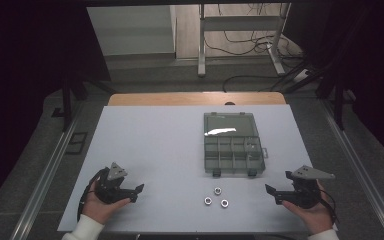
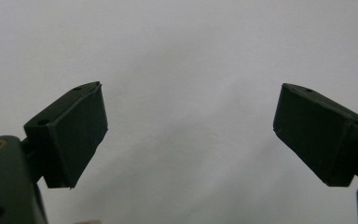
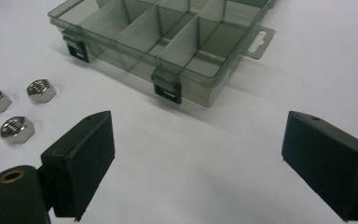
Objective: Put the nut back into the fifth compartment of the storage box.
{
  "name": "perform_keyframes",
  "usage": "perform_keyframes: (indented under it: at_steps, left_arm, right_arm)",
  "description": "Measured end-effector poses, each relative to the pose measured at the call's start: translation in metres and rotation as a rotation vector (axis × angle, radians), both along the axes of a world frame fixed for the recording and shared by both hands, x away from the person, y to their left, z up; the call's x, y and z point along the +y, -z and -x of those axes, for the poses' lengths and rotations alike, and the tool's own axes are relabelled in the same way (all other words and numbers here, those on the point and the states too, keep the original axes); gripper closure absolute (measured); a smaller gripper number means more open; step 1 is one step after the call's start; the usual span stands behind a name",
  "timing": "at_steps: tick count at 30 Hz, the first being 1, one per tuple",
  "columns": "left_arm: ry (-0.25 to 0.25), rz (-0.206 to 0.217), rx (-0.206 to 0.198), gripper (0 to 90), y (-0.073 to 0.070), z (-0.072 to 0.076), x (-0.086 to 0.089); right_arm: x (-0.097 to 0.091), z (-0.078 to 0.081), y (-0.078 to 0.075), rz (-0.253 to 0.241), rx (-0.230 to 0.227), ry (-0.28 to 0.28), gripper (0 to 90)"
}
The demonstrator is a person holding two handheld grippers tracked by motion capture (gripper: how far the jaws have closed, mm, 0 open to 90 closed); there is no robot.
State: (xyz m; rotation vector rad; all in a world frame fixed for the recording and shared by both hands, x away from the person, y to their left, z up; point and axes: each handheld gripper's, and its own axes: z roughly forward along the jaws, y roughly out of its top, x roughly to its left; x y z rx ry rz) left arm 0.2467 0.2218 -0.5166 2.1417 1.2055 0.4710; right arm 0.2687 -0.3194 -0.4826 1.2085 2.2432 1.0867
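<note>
— Two hands are coming in from the bottom edge of the high view, each one holding a gripper. What is the left gripper [image 1: 136, 192] doing?

— It is resting low over the white table [image 1: 155, 145], at the near left part. Its jaws are standing wide apart and nothing is between them. In the left gripper view I am seeing bare white surface behind the jaws, so I cannot tell more from there.

— And the right gripper [image 1: 274, 194]?

— It is sitting at the near right, also spread wide and holding nothing. The right hand [image 1: 312, 212] is partly cut off by the bottom edge, and so is the left hand [image 1: 100, 205] with its white sleeve [image 1: 85, 230].

— What is lying between them?

— Three metal nuts [image 1: 216, 196] are lying close together on the table, not touching each other. Just behind them a clear plastic box [image 1: 233, 150] with compartments is standing open, its lid [image 1: 230, 125] lying flat on the far side.

— Is something inside the compartments?

— In the right gripper view the near compartments are looking empty, but the far ones are cut off by the top edge. The two dark latches [image 3: 167, 91] on the front wall are hanging down.

— And around the table?

— The sides are staying dark; I cannot make out much there.
</note>
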Motion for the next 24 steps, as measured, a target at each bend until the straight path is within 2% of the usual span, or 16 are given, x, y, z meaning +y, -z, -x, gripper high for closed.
perform_keyframes:
  at_steps: [5,11,13,24]
  left_arm:
    - [-0.002,0.000,0.005,10.2,0.0011,0.0017,0.0016]
    - [0.015,-0.013,-0.008,10.5,-0.0016,0.0029,0.0008]
    - [0.012,-0.005,-0.013,10.4,-0.0025,0.0045,0.0005]
    - [0.006,-0.004,-0.025,10.8,-0.0062,0.0061,0.0026]
  right_arm:
    - [-0.0020,-0.0033,0.0015,-0.003,0.005,0.005,9.7]
    - [-0.0008,-0.0018,0.0003,0.009,0.001,0.001,9.7]
    - [0.0003,-0.0014,-0.0008,0.011,0.000,0.000,10.0]
    - [0.0061,0.0005,-0.0038,0.028,-0.005,-0.028,11.2]
